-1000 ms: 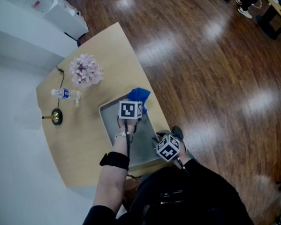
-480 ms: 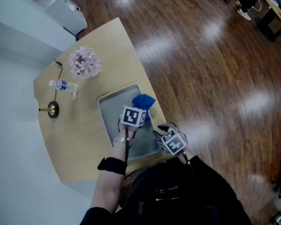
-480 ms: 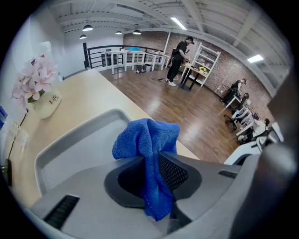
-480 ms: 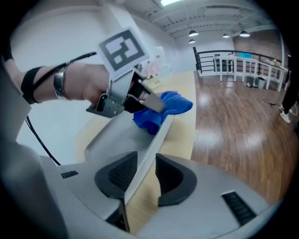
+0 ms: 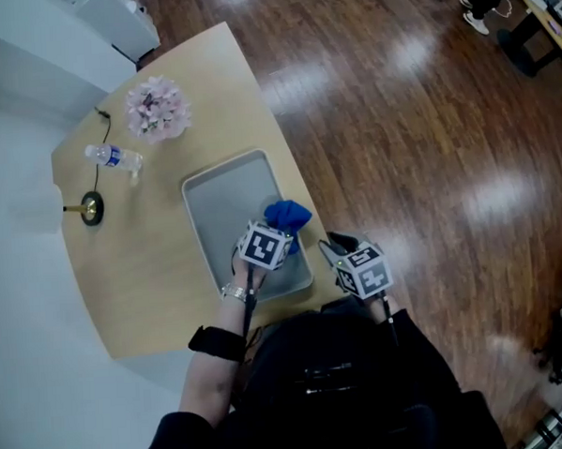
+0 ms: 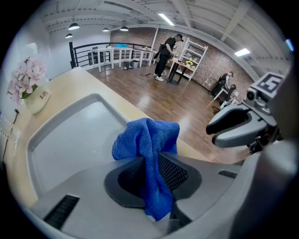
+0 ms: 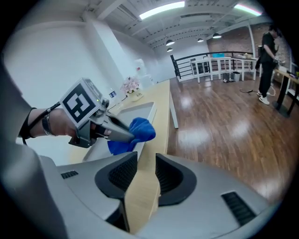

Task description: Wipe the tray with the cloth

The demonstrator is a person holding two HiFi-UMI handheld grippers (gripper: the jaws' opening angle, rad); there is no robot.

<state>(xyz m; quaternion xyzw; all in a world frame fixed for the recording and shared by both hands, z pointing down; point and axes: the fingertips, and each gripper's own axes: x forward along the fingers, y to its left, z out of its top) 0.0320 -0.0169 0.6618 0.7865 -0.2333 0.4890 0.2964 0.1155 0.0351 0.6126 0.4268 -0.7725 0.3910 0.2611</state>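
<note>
Your left tongs (image 6: 149,159) are pinched tight on the blue cloth (image 5: 288,214). The cloth sticks up from between the two sides in a soft bunch, and a bit hangs down behind them. You hold it over the near right corner of the gray tray (image 5: 225,201), close to the tray's right rim.

The tray lies flat on the desk (image 5: 143,273). Its long side runs from near you to far from you, leaning a little to the left. So almost all of the bare tray lies far and left of the cloth. I think that is the way your next wipe has to go: push away from you along the long side, then come across to the left.

Your right tongs (image 7: 145,158) hold nothing. The two sides stand a little apart, and you can see the desk edge through the gap. They hang past the right edge of the desk, over the wood floor (image 5: 418,146). Your left hand is the nearer one to the tray, so it should do the wiping.
</note>
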